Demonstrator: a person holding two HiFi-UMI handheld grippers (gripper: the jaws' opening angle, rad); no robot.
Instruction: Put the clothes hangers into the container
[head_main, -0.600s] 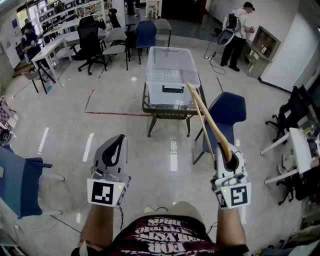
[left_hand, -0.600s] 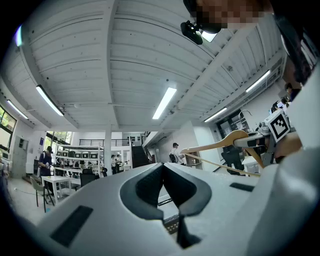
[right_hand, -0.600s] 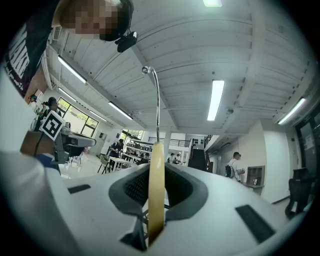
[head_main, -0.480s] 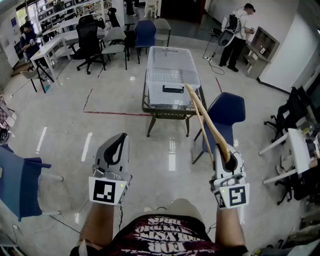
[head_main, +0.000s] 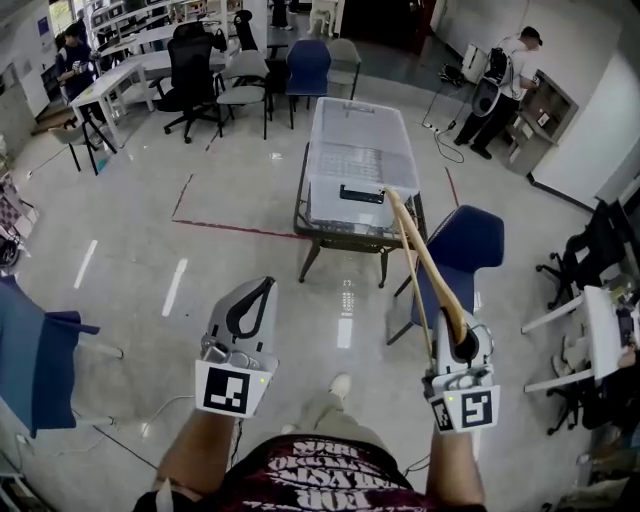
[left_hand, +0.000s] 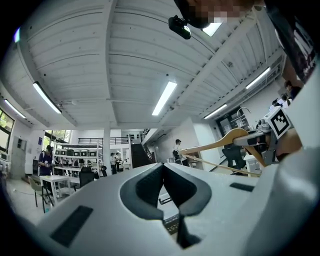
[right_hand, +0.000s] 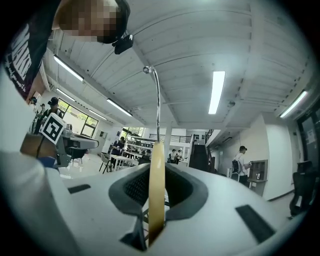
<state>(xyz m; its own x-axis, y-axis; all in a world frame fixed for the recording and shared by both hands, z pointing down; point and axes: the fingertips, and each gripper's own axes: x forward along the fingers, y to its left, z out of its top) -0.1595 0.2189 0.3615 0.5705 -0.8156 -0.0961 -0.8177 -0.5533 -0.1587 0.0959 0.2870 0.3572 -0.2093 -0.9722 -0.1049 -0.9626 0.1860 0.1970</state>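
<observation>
A wooden clothes hanger sticks forward and up from my right gripper, which is shut on it; in the right gripper view the hanger stands edge-on between the jaws with its metal hook above. My left gripper is at the lower left, shut and holding nothing; its jaws meet in the left gripper view, where the hanger shows at the right. The clear plastic container rests on a small dark table ahead, beyond both grippers.
A blue chair stands right of the table, under the hanger. Another blue chair is at the far left. Office chairs and white desks line the back. A person stands at the far right.
The view has drawn closer to the table and container. Both grippers sit slightly lower and further right in the head view; the hanger stays in the right gripper.
</observation>
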